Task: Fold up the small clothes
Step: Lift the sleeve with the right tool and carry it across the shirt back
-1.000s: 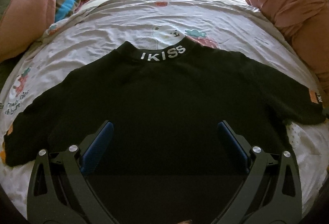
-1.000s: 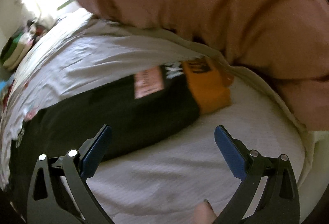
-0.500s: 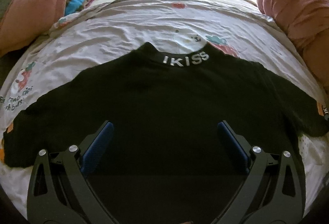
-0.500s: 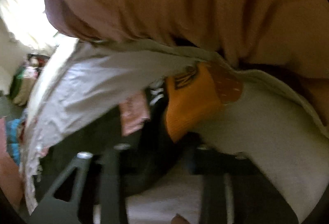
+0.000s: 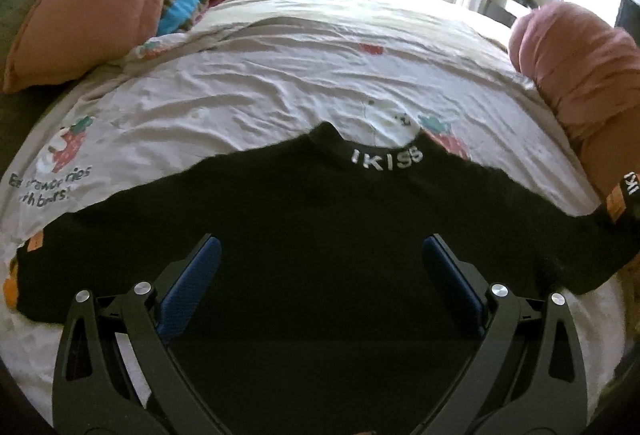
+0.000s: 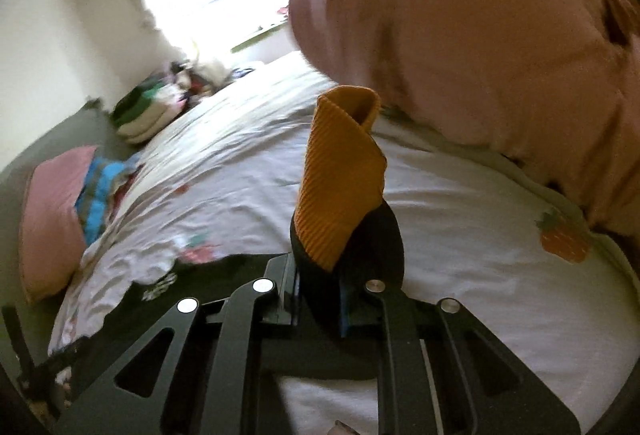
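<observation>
Right gripper (image 6: 320,287) clamped on the sweater (image 5: 320,235) sleeve, orange cuff (image 6: 340,175) sticking up past the fingertips. Left gripper (image 5: 320,259) jaws wide apart, hovering over the sweater body on the bed (image 5: 280,75)

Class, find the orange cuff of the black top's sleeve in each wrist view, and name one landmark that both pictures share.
Left wrist view: the orange cuff shows only as a sliver at the far right edge, where the black top ends.
Right wrist view: it stands up at centre, its sleeve pinched in the right gripper.
Shared landmark: the pink pillow beside the striped blanket.
</observation>
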`<state>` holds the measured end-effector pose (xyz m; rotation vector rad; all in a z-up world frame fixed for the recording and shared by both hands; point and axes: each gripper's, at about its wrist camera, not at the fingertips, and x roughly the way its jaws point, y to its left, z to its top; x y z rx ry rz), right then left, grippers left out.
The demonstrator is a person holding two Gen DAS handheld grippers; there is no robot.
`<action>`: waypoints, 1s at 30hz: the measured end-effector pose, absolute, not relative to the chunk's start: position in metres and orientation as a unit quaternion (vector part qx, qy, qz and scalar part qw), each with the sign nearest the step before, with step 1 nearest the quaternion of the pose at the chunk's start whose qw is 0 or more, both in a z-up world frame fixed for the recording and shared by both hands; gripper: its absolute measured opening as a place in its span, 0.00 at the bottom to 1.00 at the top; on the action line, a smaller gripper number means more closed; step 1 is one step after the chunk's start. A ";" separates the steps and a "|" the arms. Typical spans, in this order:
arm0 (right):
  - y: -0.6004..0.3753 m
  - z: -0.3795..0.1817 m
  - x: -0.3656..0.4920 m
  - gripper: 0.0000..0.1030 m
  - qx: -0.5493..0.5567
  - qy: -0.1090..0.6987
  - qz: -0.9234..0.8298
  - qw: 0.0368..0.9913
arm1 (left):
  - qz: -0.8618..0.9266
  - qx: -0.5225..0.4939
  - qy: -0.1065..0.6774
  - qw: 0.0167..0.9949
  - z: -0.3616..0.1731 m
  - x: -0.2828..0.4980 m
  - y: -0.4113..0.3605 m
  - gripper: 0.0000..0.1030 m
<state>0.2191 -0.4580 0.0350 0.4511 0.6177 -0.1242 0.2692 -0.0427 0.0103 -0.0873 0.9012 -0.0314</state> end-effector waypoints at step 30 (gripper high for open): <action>-0.201 0.047 0.246 0.12 0.080 0.336 0.136 0.929 | -0.064 -0.254 0.452 0.853 0.014 0.253 0.085 0.92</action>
